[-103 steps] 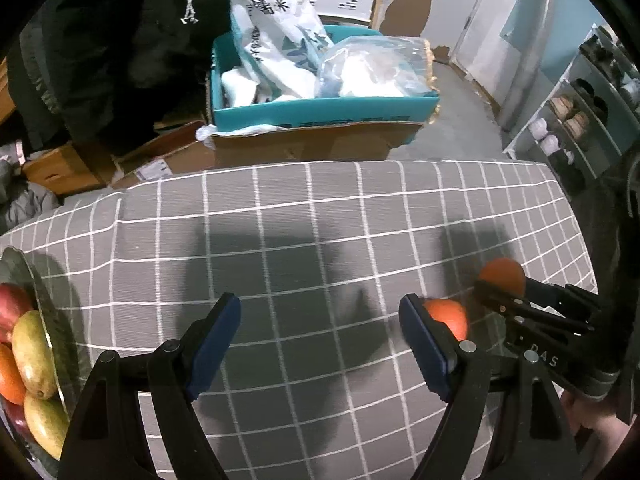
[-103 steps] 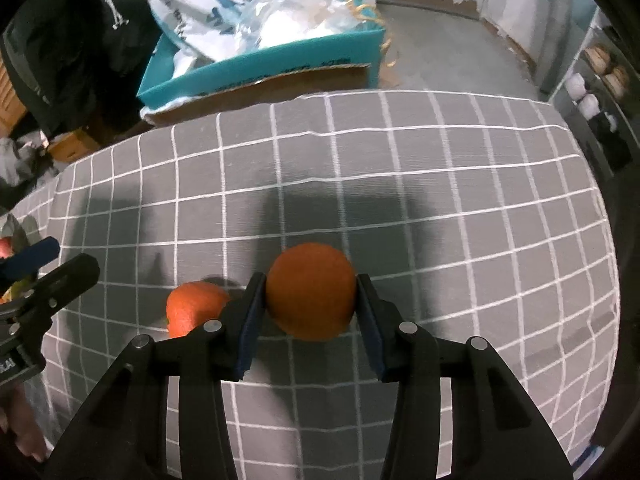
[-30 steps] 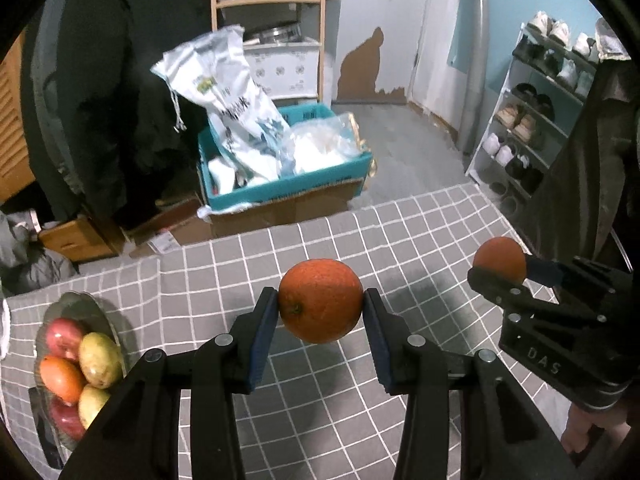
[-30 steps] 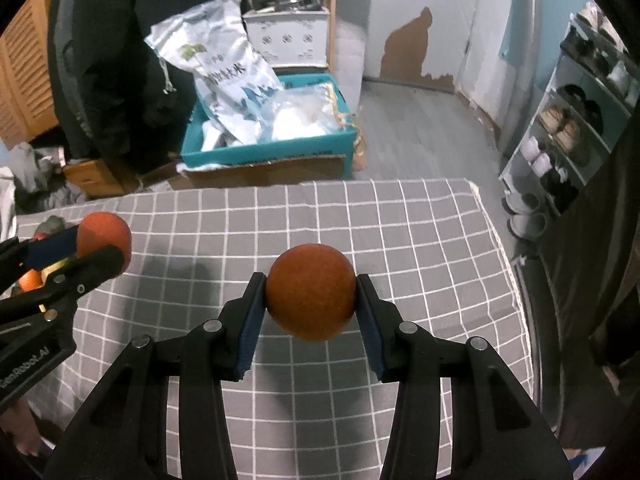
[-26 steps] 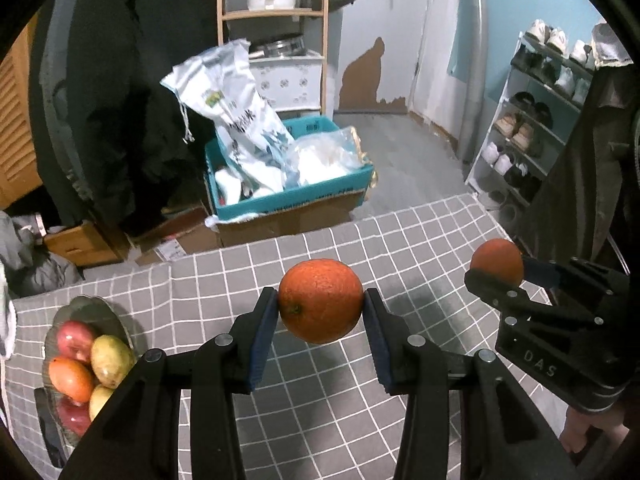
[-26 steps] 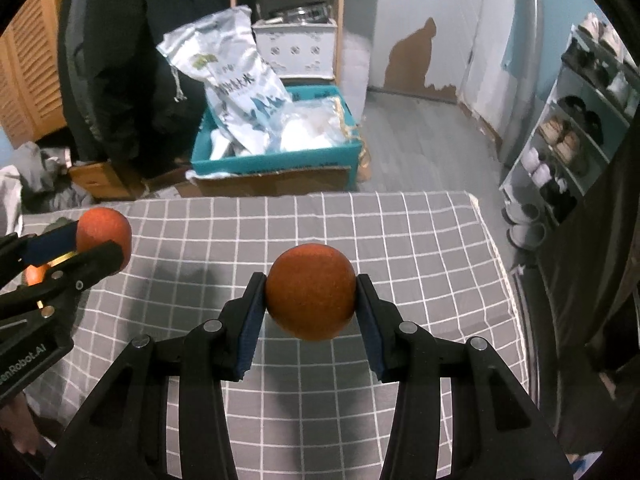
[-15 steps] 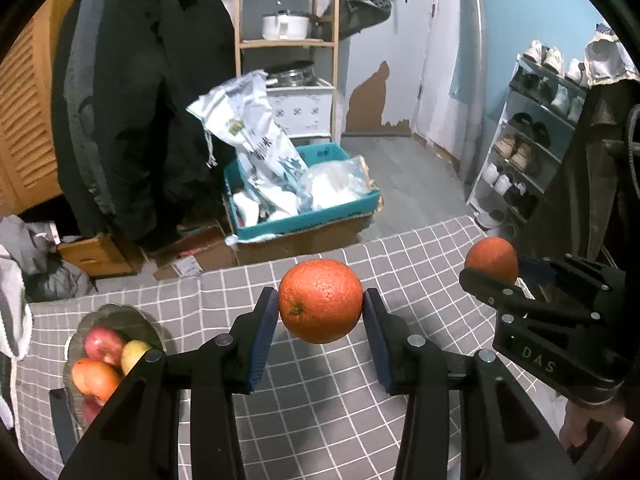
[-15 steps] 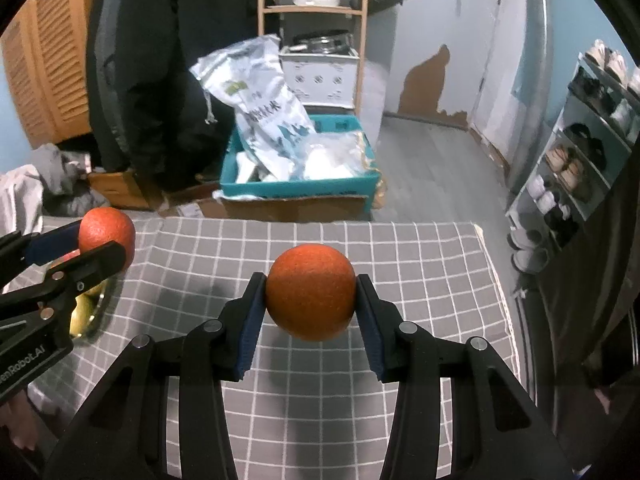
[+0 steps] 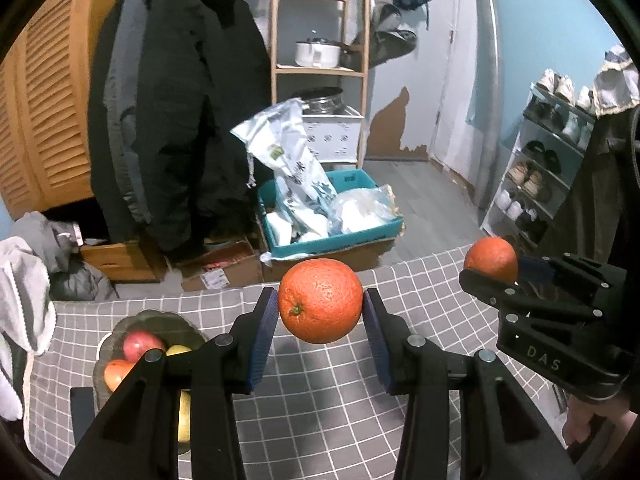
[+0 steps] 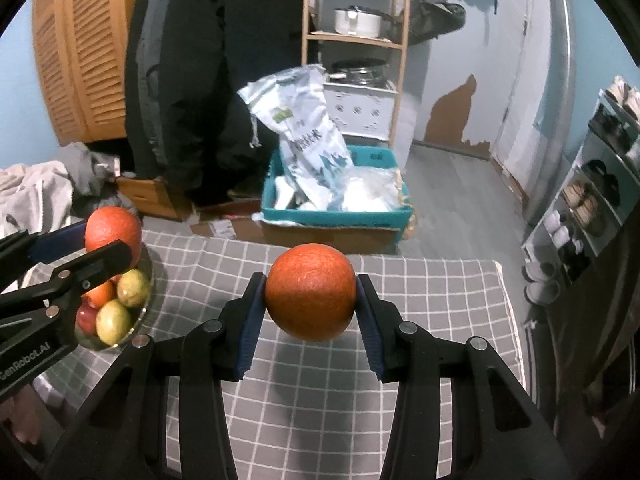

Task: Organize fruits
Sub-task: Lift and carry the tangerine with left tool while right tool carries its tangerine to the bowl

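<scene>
Both my grippers now sit higher above the checked tablecloth [image 10: 420, 300] than a second ago, more of the room showing behind. My left gripper [image 9: 320, 318] is clamped on an orange [image 9: 320, 300] — pads pressing either side. My right gripper [image 10: 310, 312] pinches the second orange [image 10: 310, 296] likewise. Lower left, the fruit bowl [image 9: 160, 318] holds several fruits.

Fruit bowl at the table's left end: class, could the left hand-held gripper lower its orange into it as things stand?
Probably yes: the left hand-held gripper grips its orange above the table, nothing blocks the bowl, though fruit already fills it.
</scene>
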### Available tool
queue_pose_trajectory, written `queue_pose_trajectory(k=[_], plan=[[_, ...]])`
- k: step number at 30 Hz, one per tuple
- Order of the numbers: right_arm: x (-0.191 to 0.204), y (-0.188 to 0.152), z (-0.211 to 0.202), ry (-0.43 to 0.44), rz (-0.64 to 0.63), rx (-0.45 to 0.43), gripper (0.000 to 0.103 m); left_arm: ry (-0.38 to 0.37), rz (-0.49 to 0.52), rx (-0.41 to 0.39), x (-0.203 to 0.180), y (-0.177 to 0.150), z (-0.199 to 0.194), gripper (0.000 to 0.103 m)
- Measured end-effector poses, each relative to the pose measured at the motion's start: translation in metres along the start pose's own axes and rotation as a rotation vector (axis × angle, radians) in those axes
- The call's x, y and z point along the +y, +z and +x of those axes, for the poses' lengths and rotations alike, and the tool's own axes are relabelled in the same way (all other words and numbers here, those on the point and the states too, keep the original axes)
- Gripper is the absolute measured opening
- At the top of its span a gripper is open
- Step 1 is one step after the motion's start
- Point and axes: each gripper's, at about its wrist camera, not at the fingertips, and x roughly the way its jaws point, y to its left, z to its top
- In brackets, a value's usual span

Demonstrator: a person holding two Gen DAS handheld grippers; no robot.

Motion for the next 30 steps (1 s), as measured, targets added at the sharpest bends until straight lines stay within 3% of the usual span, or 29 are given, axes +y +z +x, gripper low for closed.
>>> queue_pose_trajectory(k=[30], plan=[[0.113, 0.027, 0.033, 0.159, -0.116, 0.024, 0.044, 0.129, -0.148, 0.003, 0.102, -0.021, -0.021, 0.044]])
